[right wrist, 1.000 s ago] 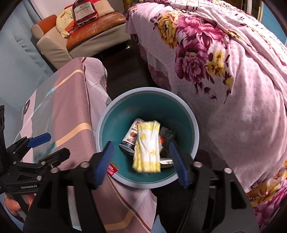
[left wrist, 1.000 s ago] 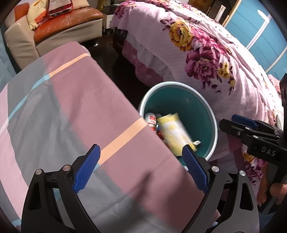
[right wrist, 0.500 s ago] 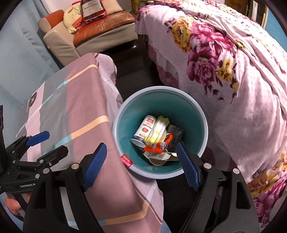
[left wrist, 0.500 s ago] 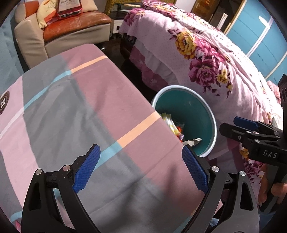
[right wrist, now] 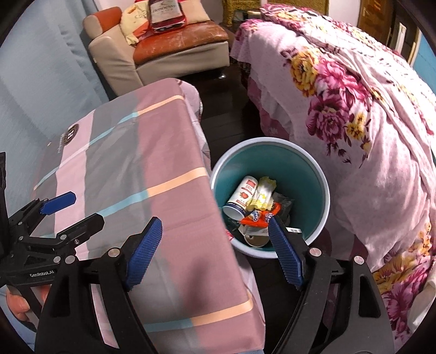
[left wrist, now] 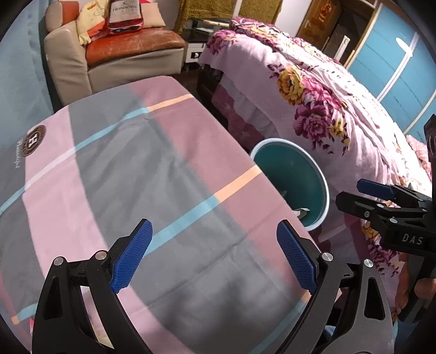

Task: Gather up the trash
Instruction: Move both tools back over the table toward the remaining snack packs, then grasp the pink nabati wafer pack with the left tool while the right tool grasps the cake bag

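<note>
A teal trash bin [right wrist: 275,160] with a white rim stands on the floor between the table and the bed; it also shows in the left wrist view [left wrist: 294,174]. Inside lie a white cup with red print [right wrist: 241,194], a yellow wrapper [right wrist: 261,192], an orange packet [right wrist: 259,216] and other scraps. My left gripper [left wrist: 214,257] is open and empty above the tablecloth. My right gripper [right wrist: 215,253] is open and empty above the table's edge and the bin's near rim. Each gripper shows in the other's view, the right [left wrist: 381,198] and the left [right wrist: 62,215].
A table under a pink, grey and blue striped cloth [left wrist: 122,177] fills the left. A bed with a floral pink cover [right wrist: 354,109] stands on the right. A beige and orange sofa [left wrist: 122,51] with a bottle-print cushion [left wrist: 125,13] stands at the back. Dark floor [right wrist: 226,114] lies between.
The yellow wrapper has dropped from my right gripper and settled in the bin. Both grippers have pulled back and up, so the bin looks smaller and more of the table shows.
</note>
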`<state>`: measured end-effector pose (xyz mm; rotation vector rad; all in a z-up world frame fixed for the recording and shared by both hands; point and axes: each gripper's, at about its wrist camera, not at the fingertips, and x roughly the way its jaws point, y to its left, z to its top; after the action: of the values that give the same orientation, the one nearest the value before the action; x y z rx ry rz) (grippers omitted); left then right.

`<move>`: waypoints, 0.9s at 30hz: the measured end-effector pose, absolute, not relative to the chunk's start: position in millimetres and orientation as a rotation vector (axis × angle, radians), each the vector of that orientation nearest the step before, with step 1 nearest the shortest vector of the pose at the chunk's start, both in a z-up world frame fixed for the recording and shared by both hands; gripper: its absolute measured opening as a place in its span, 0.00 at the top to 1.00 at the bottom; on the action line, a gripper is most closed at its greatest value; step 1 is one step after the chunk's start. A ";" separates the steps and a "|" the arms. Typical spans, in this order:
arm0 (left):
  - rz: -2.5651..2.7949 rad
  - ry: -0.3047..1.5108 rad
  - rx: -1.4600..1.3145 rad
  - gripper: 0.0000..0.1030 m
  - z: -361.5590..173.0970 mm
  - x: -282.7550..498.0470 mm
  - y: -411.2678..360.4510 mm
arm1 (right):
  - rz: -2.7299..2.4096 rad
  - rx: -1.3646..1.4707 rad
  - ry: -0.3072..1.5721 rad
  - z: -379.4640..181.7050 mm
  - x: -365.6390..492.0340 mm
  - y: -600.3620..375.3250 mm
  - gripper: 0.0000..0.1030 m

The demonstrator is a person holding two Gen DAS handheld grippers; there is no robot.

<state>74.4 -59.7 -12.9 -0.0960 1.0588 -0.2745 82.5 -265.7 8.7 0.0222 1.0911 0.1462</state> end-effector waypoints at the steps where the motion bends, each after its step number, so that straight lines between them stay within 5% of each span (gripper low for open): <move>1: -0.271 1.056 -0.097 0.10 -11.6 70.7 -56.3 | 0.149 0.020 1.090 9.7 81.2 -263.5 0.26; 27: -0.024 1.112 -0.074 0.10 -22.3 -59.6 128.0 | 0.490 -0.246 1.230 -25.7 -6.9 -79.2 0.26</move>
<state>-59.6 128.0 -22.3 -0.0742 1.1119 -0.0244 -6.9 -79.2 -25.7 -0.2457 1.2303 0.4903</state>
